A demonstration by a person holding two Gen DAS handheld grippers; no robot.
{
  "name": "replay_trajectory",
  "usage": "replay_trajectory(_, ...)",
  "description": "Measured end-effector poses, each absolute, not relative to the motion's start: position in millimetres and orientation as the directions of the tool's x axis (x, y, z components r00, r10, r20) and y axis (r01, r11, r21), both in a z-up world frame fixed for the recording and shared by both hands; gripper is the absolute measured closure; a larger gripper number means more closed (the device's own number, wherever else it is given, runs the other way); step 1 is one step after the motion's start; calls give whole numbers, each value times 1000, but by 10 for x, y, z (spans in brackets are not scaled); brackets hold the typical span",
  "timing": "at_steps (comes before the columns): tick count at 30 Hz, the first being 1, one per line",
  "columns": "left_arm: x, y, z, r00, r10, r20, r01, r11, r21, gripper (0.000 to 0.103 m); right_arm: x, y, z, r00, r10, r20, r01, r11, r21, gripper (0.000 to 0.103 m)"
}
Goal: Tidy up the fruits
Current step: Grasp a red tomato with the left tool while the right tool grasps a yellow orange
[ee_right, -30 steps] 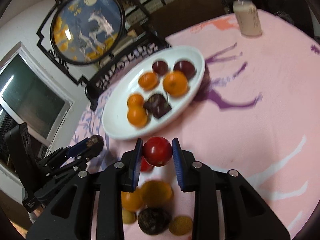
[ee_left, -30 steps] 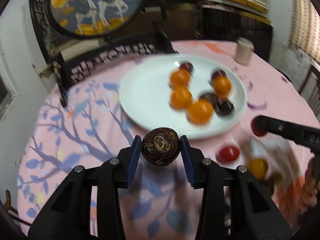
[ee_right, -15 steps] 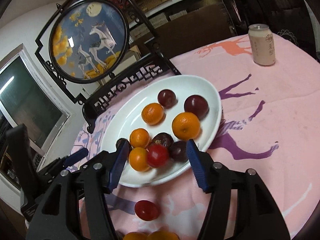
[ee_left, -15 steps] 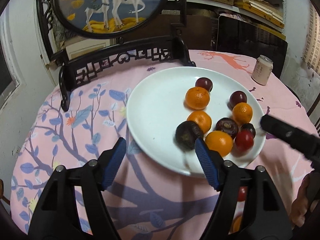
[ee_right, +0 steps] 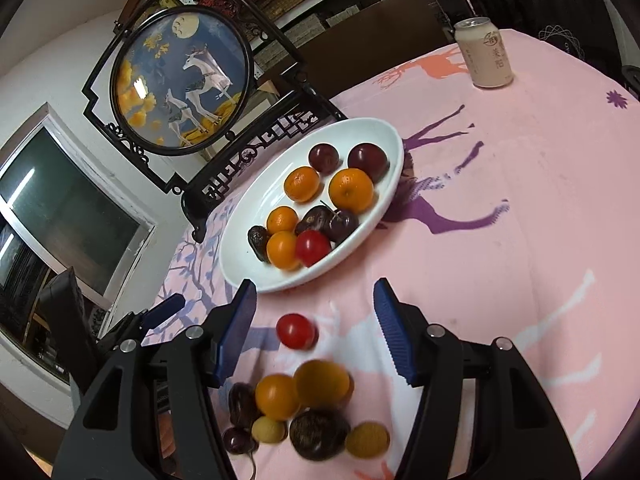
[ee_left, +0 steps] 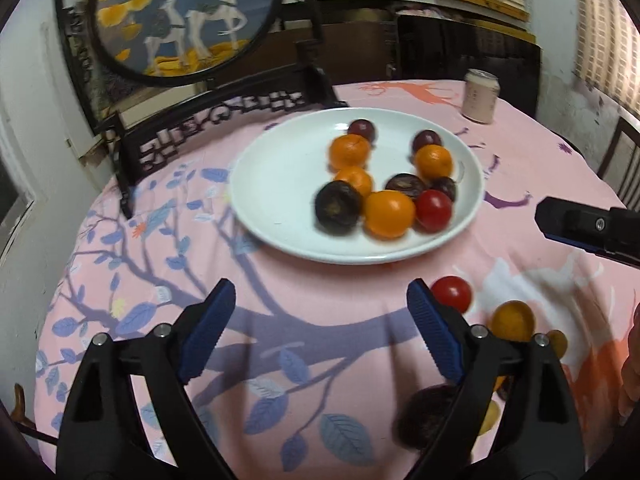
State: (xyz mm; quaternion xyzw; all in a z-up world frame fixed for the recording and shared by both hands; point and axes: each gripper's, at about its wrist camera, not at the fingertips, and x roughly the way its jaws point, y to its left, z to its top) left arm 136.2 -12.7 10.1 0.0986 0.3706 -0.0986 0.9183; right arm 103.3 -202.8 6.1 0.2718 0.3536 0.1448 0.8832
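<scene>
Both tongs spread wide, empty: left tongs (ee_left: 320, 312) over pink desk (ee_left: 540, 152), right tongs (ee_right: 316, 312) above red fruit (ee_right: 296, 331). White plate (ee_right: 256, 208), far centre, holds about nine fruits. Loose pile (ee_right: 304, 412) near right awaits; task roughly half done.

Light from above makes the room bright. The white plate (ee_right: 384, 136) shines. Both views bend round and go dark in the corners. Loose fruit (ee_right: 320, 384) looks blurry. Soft shadows lie on the surface (ee_left: 304, 320).
</scene>
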Motion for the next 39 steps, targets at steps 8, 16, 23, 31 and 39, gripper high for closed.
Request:
replay_trajectory(8,1428,-370,39,614,-225,-756,348,938,3,14,1058,-2092,43,705,438,-558,-37,809,587,40)
replay_trajectory(16,1584,-523,-126,480,-278,-832,352,930,-108,27,1055,-2114,49,706,436,-558,-28,805,593,37)
replay_trajectory(23,1696,-587,-222,437,-293,-850,337,930,-147,37,1056,-2124,47,708,429,-561,-20,806,591,36)
replay_trajectory(31,1595,-555,-185,429,-334,-839,375,911,-171,70,1065,-2121,27,694,432,-575,-13,807,591,36)
replay_trajectory(39,1470,331,11,572,-198,-796,172,978,-119,70,1064,-1848,-180,528,527,-666,-82,812,577,36)
